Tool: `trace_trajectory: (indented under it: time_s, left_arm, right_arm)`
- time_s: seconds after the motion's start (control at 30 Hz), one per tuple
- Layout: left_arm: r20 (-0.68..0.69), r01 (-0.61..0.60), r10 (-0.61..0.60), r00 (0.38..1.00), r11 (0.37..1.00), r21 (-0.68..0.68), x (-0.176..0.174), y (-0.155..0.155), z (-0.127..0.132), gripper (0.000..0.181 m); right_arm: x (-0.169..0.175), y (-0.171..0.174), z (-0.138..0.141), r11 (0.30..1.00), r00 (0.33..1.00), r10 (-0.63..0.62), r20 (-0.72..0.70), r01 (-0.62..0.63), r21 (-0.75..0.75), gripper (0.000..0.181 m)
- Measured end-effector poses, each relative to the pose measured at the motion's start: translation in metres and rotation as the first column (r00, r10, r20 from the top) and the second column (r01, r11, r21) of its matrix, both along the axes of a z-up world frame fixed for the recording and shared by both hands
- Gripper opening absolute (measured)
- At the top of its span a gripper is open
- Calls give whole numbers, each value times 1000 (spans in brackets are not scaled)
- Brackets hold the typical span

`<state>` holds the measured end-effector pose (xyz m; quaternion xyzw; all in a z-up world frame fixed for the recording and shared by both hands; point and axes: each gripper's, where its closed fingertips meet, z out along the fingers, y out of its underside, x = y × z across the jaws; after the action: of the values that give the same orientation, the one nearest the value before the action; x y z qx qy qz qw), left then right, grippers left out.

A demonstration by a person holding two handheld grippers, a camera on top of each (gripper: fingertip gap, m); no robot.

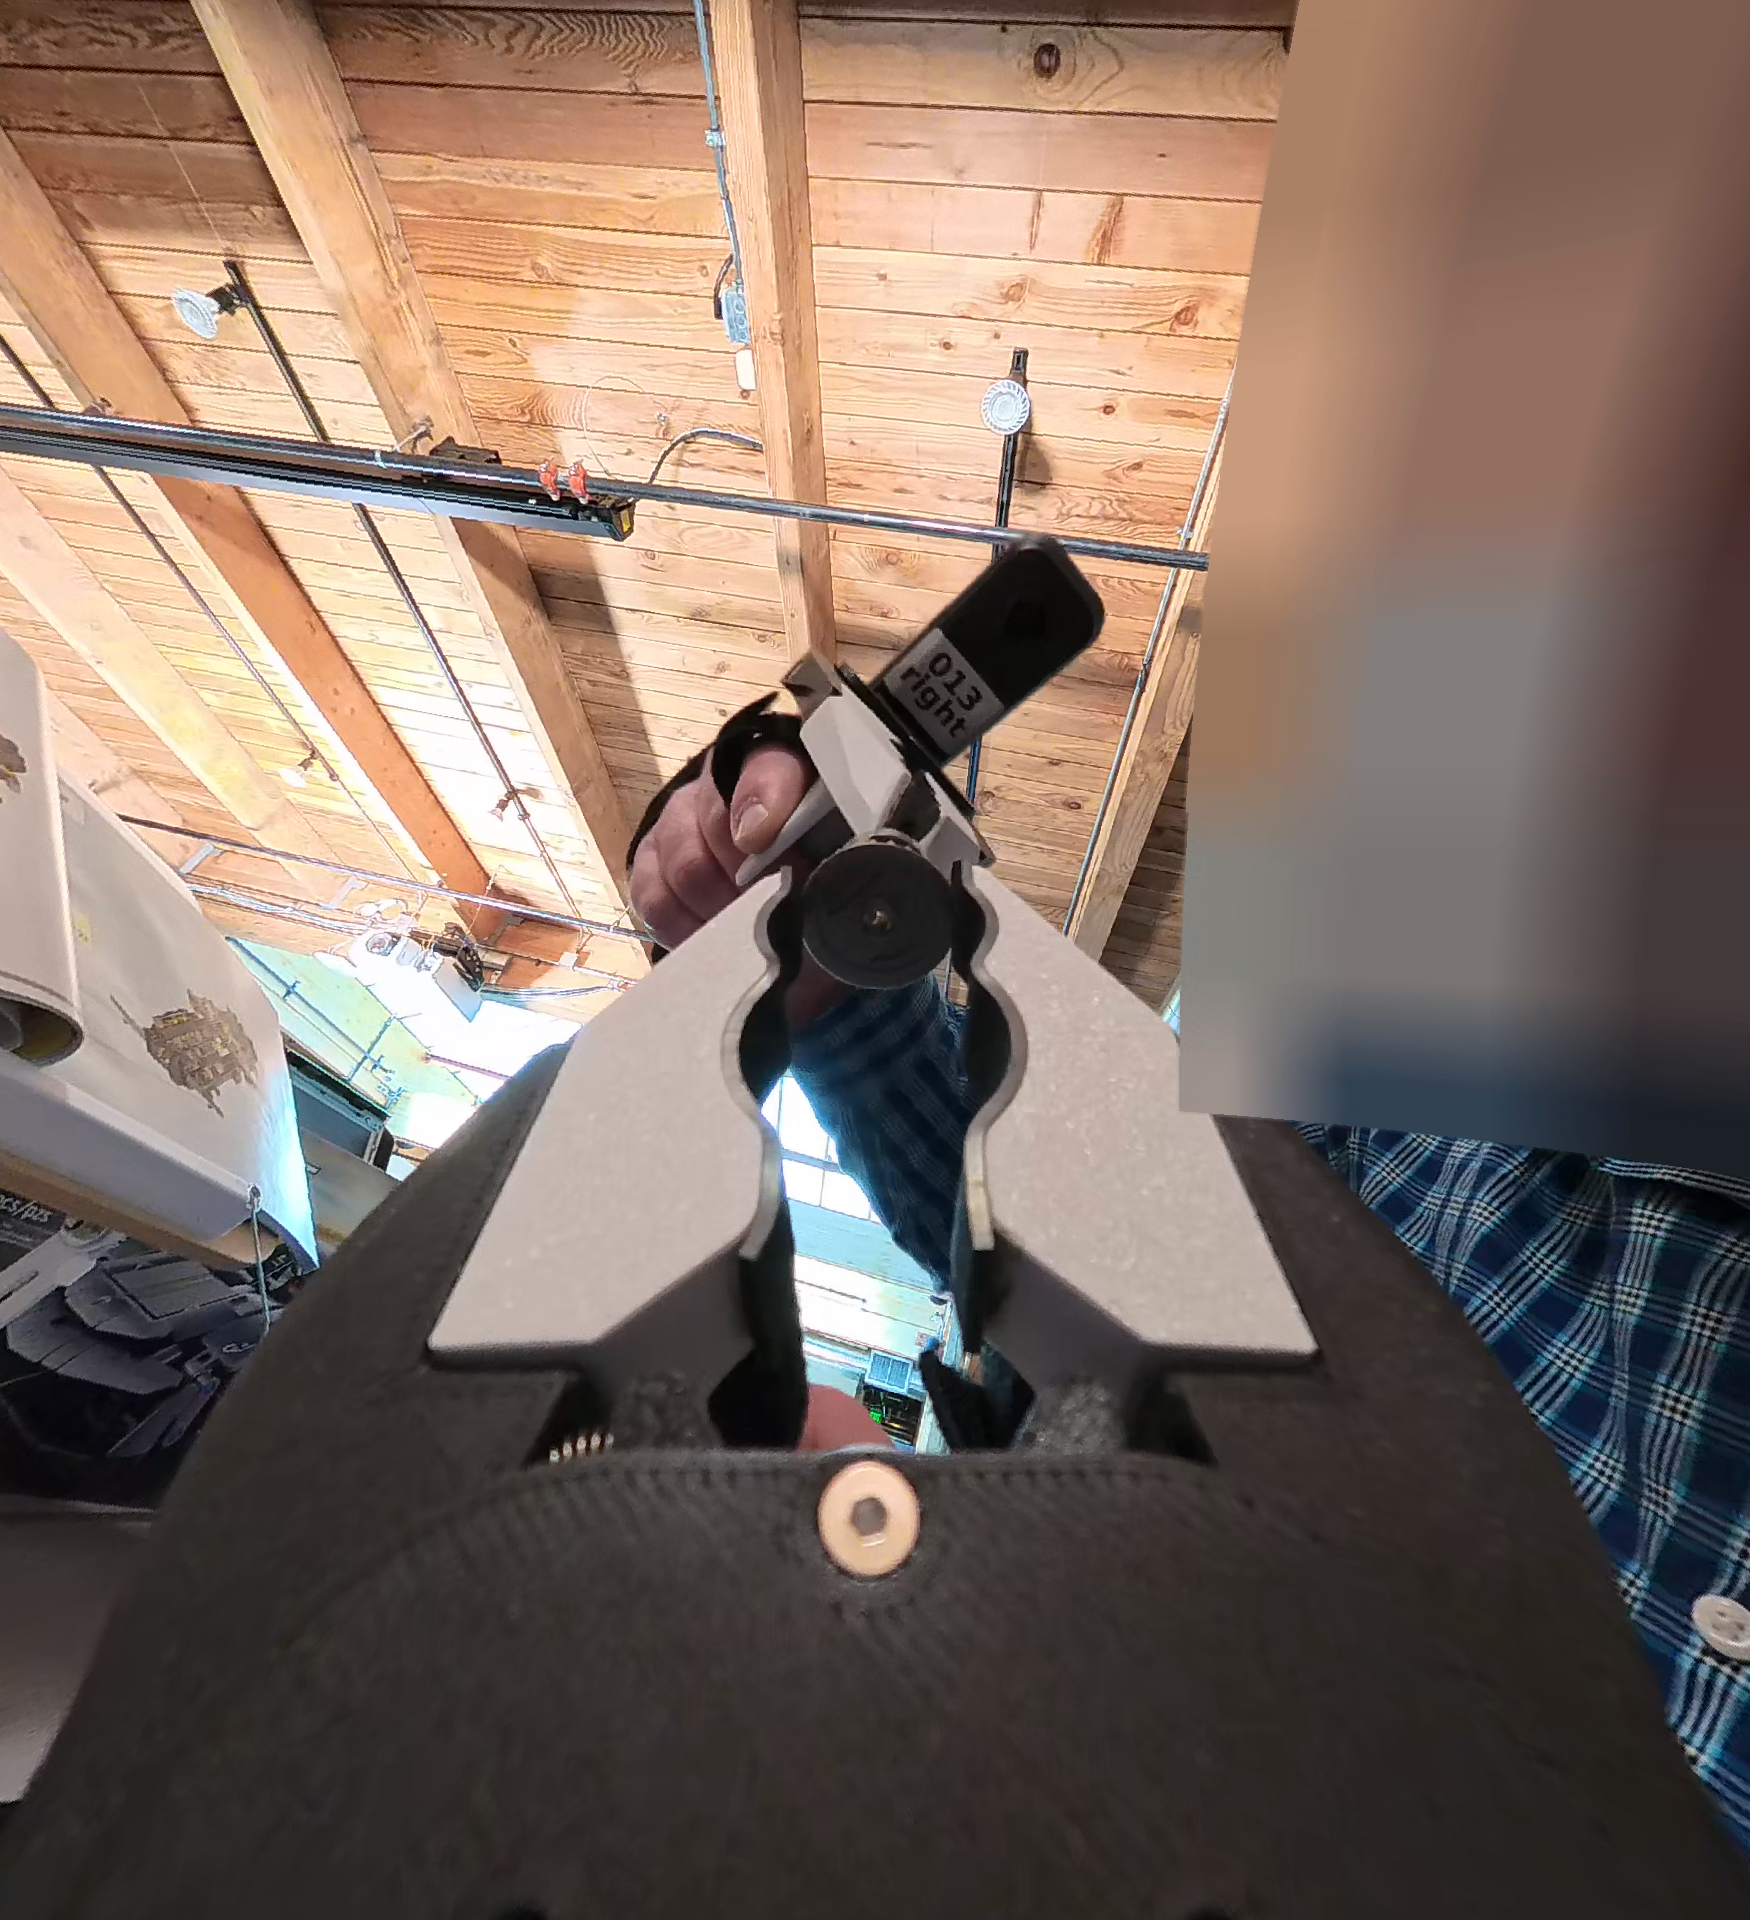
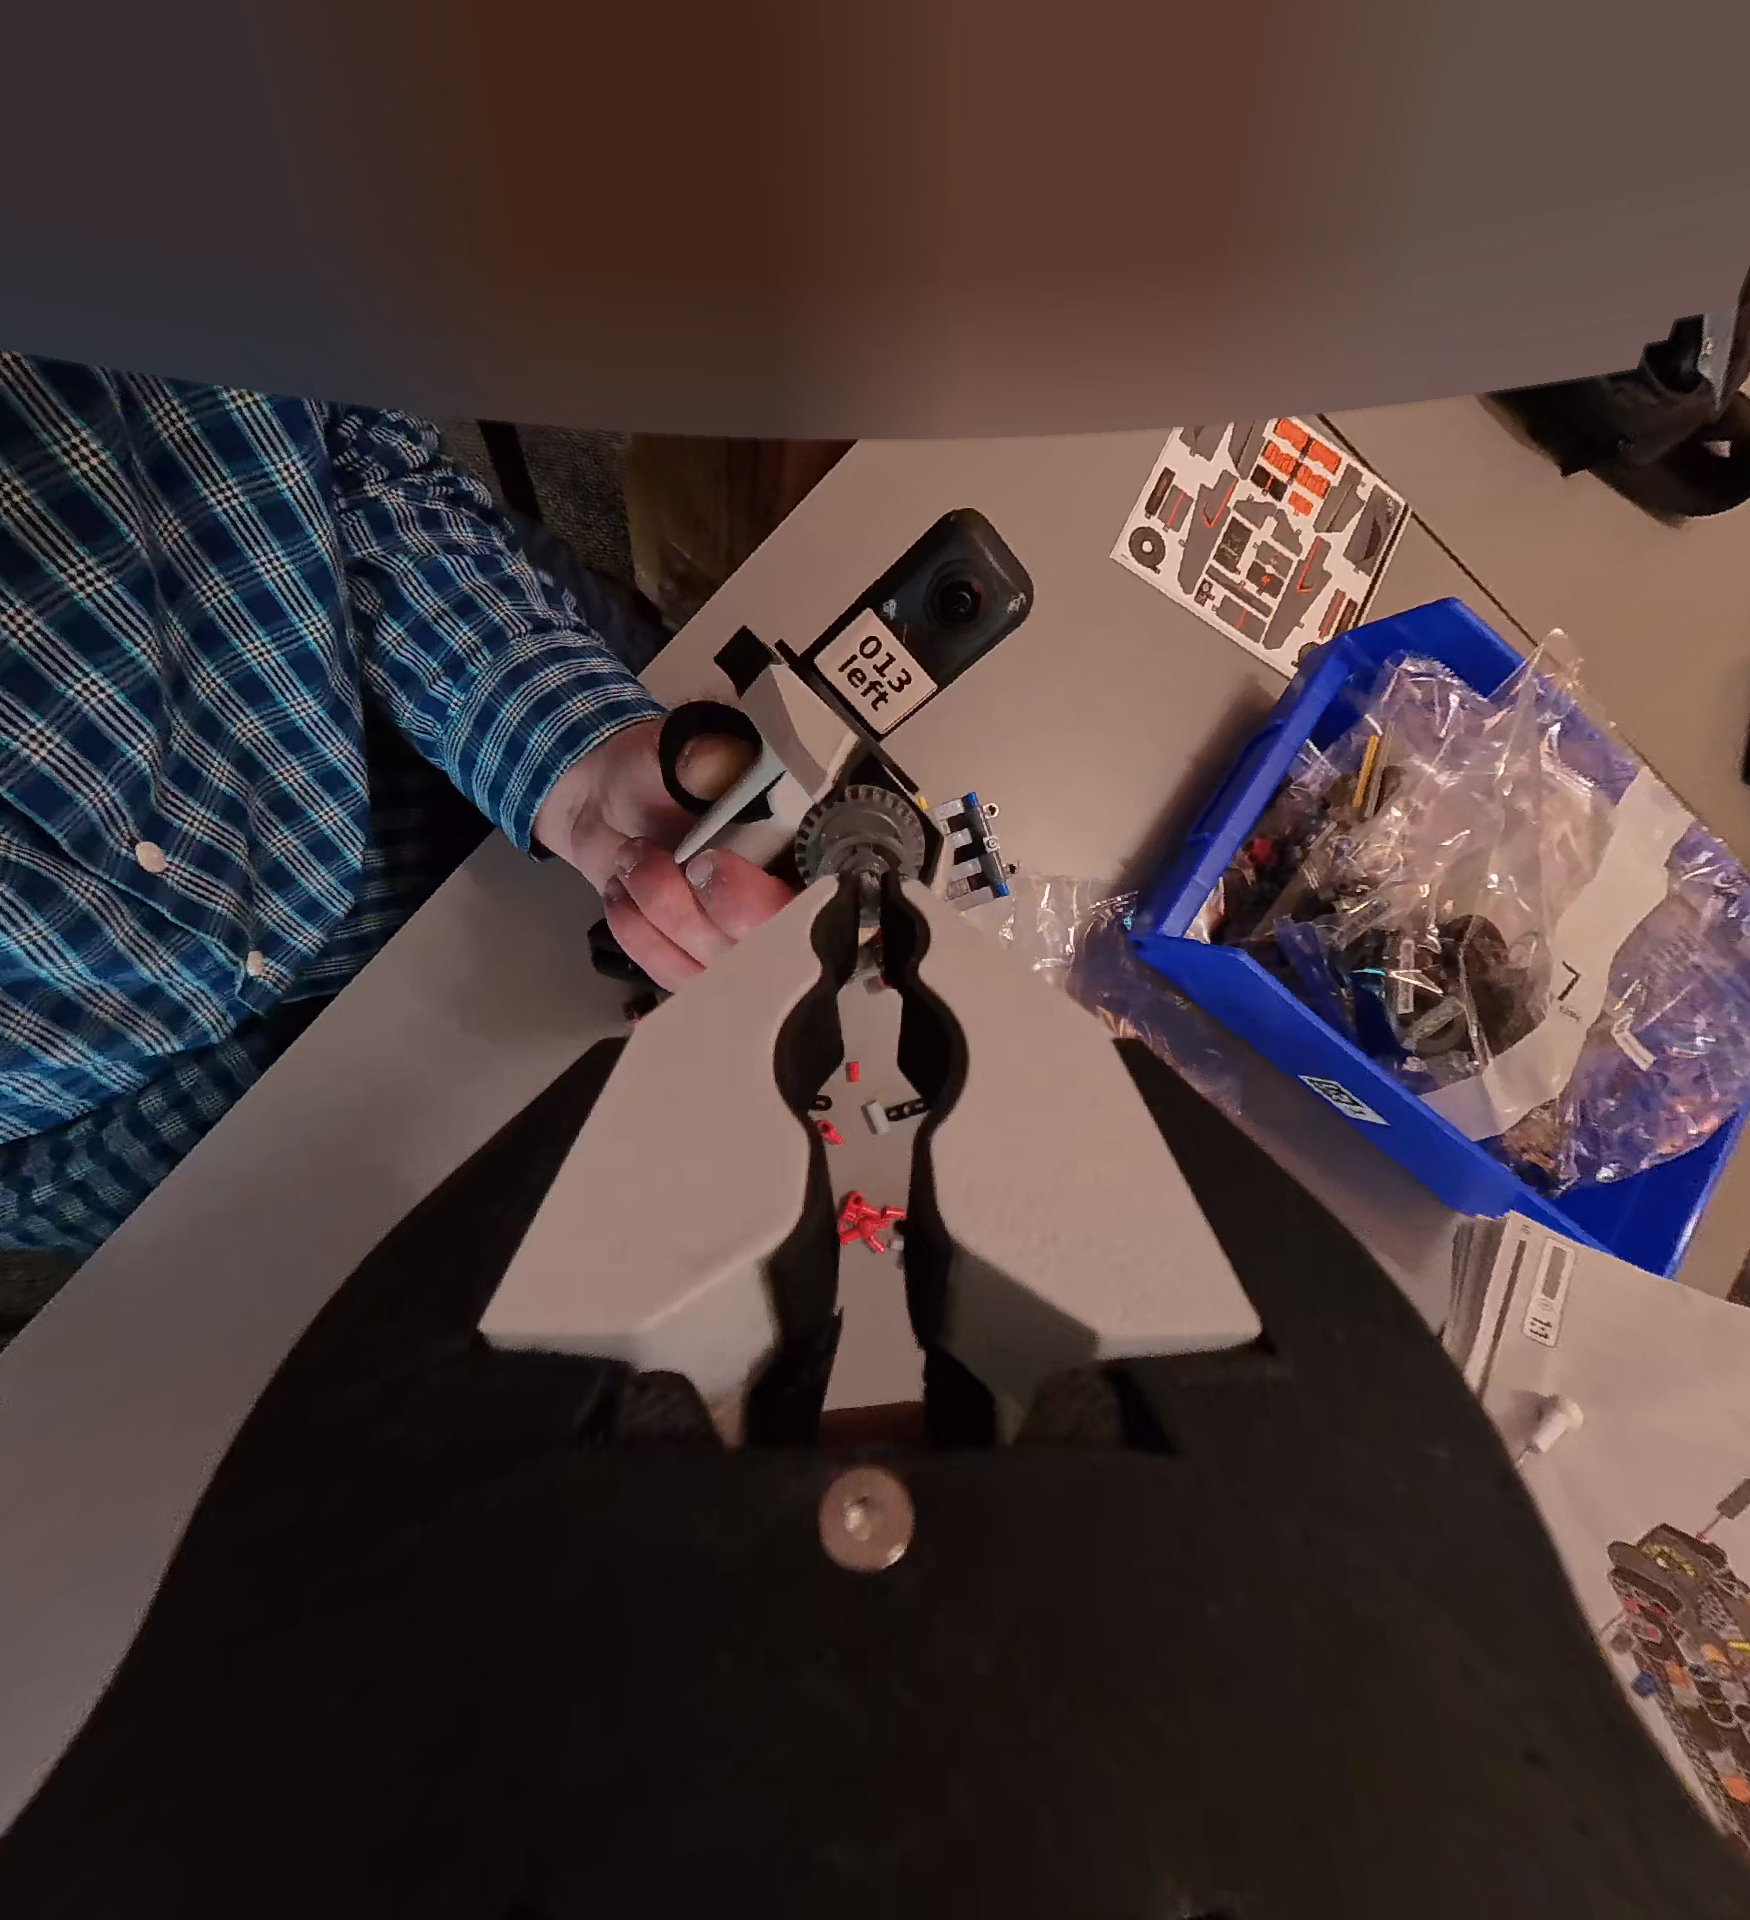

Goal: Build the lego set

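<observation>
We had both grippers raised and facing each other over the table (image 2: pixel 227 1299). Our left gripper (image 1: pixel 876 904) pointed up toward the wooden ceiling (image 1: pixel 538 260), its fingers clenched on a round black disc (image 1: pixel 876 925). From the right wrist view that piece showed as a grey toothed gear (image 2: pixel 855 836), and our right gripper (image 2: pixel 858 883) pinched its hub from the other side. Loose red pins (image 2: pixel 866 1218) lay on the table below, a blue bin (image 2: pixel 1370 1122) of bagged parts beside them, a sticker sheet (image 2: pixel 1255 545) beyond.
</observation>
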<state>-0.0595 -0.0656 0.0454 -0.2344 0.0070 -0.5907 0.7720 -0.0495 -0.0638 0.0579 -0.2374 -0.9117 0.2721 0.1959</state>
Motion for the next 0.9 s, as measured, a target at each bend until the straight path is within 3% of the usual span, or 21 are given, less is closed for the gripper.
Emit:
trace_trajectory:
  time_s: [0.9]
  left_arm:
    - [-17, -38, 38, 999, 999, -1, 3, -1, 2, 26]
  right_arm:
    - [3, 1, 4, 995, 997, -48, -56, 43, -89, 2]
